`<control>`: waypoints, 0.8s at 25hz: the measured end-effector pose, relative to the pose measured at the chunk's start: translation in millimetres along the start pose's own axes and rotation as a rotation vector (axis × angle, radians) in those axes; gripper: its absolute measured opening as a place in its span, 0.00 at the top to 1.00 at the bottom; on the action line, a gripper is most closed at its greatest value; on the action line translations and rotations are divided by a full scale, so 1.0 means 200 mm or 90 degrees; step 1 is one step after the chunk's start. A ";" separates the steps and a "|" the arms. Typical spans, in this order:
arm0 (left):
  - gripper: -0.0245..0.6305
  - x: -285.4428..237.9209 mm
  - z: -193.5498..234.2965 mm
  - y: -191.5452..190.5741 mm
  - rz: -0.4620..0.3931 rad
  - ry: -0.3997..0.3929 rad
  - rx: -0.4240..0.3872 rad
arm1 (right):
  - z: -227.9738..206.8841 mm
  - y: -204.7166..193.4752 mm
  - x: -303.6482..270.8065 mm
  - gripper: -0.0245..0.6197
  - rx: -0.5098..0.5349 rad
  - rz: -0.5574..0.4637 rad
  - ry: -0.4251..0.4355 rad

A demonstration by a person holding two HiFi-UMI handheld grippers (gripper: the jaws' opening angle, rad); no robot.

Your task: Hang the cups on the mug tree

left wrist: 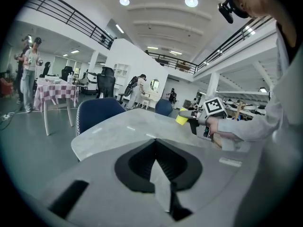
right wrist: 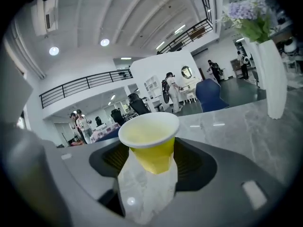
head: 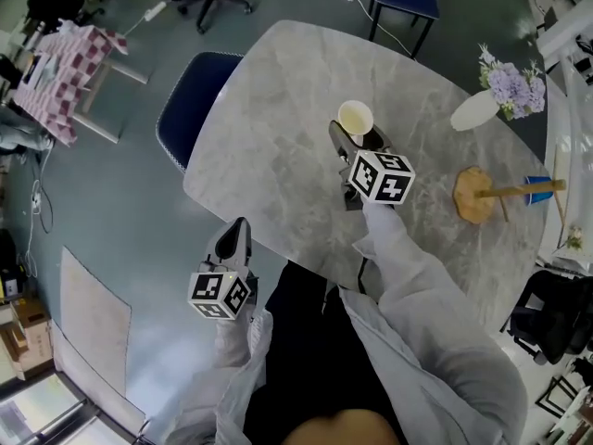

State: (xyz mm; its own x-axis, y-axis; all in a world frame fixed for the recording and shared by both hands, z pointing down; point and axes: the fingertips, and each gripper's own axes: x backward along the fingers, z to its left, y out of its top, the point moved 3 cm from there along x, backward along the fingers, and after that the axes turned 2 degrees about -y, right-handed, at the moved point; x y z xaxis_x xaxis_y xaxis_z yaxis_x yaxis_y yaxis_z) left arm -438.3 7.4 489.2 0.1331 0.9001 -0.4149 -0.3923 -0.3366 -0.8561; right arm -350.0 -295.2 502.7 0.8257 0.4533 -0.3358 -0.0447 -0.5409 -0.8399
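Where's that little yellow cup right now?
In the head view the yellow cup is over the middle of the marble table, gripped between the jaws of the right gripper, with the wooden mug tree off to its right.

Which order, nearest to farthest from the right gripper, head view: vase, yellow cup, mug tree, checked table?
1. Yellow cup, held in the right gripper's jaws.
2. Mug tree and vase, both to the right: too close to call.
3. Checked table, far upper left.
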 end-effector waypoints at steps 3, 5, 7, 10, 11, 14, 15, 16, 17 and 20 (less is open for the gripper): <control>0.96 -0.02 -0.14 0.00 0.001 -0.031 -0.021 | 0.00 0.07 0.19 0.49 -0.042 -0.028 0.024; 0.96 -0.04 -0.26 -0.03 0.004 -0.055 -0.037 | -0.03 0.09 0.34 0.49 -0.059 -0.038 0.038; 0.96 -0.06 -0.37 -0.05 0.006 -0.076 -0.050 | -0.07 0.11 0.48 0.49 -0.072 -0.040 0.052; 0.96 -0.05 -0.50 -0.08 0.011 -0.094 -0.062 | -0.11 0.13 0.68 0.49 -0.108 -0.043 0.080; 0.96 -0.05 -0.55 -0.09 0.013 -0.101 -0.066 | -0.13 0.14 0.74 0.49 -0.121 -0.050 0.084; 0.96 -0.05 -0.67 -0.14 0.022 -0.126 -0.078 | -0.20 0.17 0.93 0.49 -0.185 -0.083 0.093; 0.96 -0.04 -0.70 -0.16 0.025 -0.132 -0.081 | -0.23 0.19 0.99 0.49 -0.222 -0.099 0.105; 0.96 -0.04 -0.74 -0.18 0.029 -0.137 -0.084 | -0.26 0.21 1.05 0.49 -0.265 -0.116 0.123; 0.96 -0.03 -0.78 -0.19 0.031 -0.142 -0.087 | -0.28 0.23 1.10 0.49 -0.309 -0.133 0.145; 0.96 -0.02 -0.89 -0.23 0.037 -0.154 -0.096 | -0.37 0.31 1.26 0.49 -0.425 -0.183 0.198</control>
State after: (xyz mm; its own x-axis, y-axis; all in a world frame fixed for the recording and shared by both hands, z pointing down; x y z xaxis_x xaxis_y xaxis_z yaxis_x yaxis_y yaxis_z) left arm -259.1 -29.0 475.4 -0.1139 0.9116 -0.3949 -0.2512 -0.4110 -0.8763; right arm -103.3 -267.1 398.5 0.8777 0.4736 0.0730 0.4595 -0.7887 -0.4085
